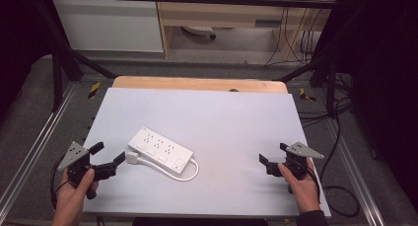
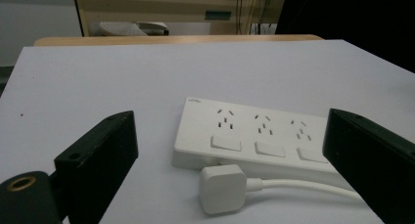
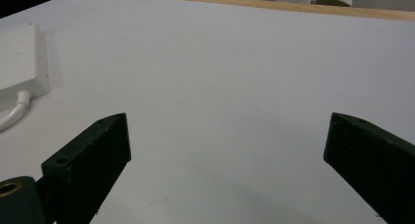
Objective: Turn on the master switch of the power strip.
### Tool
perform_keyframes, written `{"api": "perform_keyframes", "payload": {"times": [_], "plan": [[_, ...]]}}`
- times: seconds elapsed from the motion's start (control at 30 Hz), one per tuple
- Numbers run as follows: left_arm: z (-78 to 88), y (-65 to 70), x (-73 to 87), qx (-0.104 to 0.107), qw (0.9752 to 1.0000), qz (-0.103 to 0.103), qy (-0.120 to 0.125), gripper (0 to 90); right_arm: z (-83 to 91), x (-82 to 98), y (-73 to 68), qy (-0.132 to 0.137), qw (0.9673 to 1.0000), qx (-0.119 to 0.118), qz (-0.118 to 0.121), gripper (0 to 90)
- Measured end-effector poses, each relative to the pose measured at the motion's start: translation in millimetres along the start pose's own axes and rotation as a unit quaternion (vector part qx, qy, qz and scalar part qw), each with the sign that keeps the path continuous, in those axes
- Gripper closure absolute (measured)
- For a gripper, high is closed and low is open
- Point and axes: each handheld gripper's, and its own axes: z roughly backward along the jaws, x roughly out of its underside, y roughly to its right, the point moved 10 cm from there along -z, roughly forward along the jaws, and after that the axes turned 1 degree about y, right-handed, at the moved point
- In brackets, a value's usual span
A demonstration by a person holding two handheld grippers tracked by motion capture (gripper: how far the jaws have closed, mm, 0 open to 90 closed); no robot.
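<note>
A white power strip lies at a slant on the white table top, left of centre. Its white plug rests on the table by the strip's near left end, and the cable loops back round to the strip's right end. My left gripper is open and points at the plug from the left, a short way off. In the left gripper view the strip and plug lie between the spread jaws of that gripper. My right gripper is open near the right edge, over bare table, holding nothing.
The table top stretches bare ahead of the right gripper, with the strip's end far left. A wooden edge runs along the back. Metal rails and cables flank the table.
</note>
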Motion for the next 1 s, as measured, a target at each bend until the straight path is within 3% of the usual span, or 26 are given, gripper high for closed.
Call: {"api": "perform_keyframes", "payload": {"times": [0.73, 1.0], "plan": [[-13.4, 25.7, -24.9, 0.025, 0.9995, -0.010, 0.015, 6.3, -0.8, 0.2, -2.7, -0.003, 1.0000, -0.006, -0.003, 4.0], [-13.4, 22.4, -38.5, 0.007, 0.9997, -0.010, 0.023, 4.5, -0.1, 0.1, -2.4, -0.003, 1.0000, -0.005, -0.004, 4.1]]}}
